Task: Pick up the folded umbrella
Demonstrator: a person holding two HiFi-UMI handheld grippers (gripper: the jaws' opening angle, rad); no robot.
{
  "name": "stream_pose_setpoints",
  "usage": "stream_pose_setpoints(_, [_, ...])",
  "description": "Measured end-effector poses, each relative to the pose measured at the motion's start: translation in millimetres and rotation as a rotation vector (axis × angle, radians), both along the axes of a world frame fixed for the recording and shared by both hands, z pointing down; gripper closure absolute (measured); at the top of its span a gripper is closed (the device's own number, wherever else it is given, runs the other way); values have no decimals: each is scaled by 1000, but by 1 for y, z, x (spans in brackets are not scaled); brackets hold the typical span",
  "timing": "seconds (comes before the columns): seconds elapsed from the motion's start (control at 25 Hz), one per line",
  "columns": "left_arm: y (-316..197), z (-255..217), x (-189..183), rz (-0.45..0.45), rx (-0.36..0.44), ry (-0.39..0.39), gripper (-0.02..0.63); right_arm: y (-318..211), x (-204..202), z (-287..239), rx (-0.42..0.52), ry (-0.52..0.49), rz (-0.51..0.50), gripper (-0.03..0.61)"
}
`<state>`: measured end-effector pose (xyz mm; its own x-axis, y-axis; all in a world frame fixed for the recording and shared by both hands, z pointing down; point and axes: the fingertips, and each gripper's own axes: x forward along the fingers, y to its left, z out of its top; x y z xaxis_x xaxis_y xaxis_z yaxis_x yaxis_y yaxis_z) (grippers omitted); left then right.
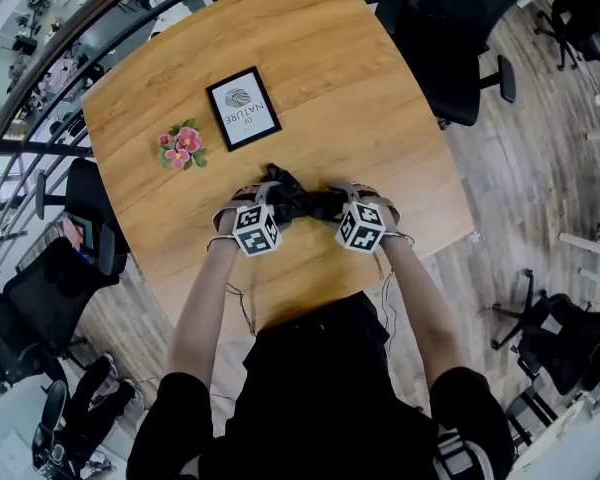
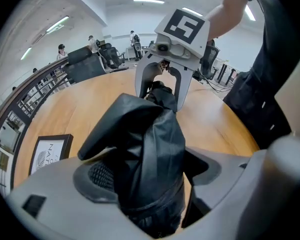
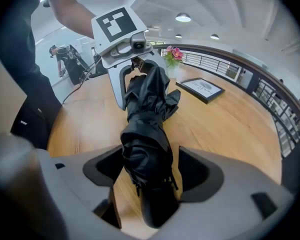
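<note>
folded umbrella (image 1: 298,200), a black bundle, lies flat on the wooden surface (image 1: 330,88) near the edge closest to the person, its length running across between the two grippers. furthest left on the surface sits a small bunch of pink flowers (image 1: 183,146), and next to it a framed picture (image 1: 243,108), both clear of the umbrella and out of the way

the left gripper (image 1: 263,196) straddles the umbrella's left end with its jaws spread wide; loose fabric fills much of the gap and lies close against one pad, but there is clear space on the other side, so it has hold of nothing. the right gripper (image 1: 352,200) straddles the right end the same way, jaws apart, with a gap showing on each side of the bundle

as i judge it, the reach is done and both grippers are well placed, one at each end. nothing is clamped and the umbrella looks to be resting on the surface. what is left is to close on it and lift it
</note>
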<state>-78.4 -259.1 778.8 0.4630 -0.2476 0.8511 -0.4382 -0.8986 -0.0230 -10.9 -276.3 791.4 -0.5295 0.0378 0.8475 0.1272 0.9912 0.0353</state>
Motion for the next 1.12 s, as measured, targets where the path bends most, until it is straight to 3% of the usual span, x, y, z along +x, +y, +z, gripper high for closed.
stream_pose_setpoints(0.24, [-2,10,2,31,16,-6,227,6,-5,13,-17,35,-61,258])
stream_pose_setpoints(0.44, [-3,17,3,30,11,8,227,7,-7,14,-63,14,-62,270])
stream_pose_setpoints(0.72, [-5,17,3,42,-25,19,230,5,-7,13,-59,7,-65,312])
stream_pose_setpoints(0.92, [-2,13,3,57,-18,10,290,7,-6,11,-78,23,-82,342])
stream_pose_setpoints(1.12, [4,6,3,75,-23,10,308,13,-6,6,-94,22,-82,350])
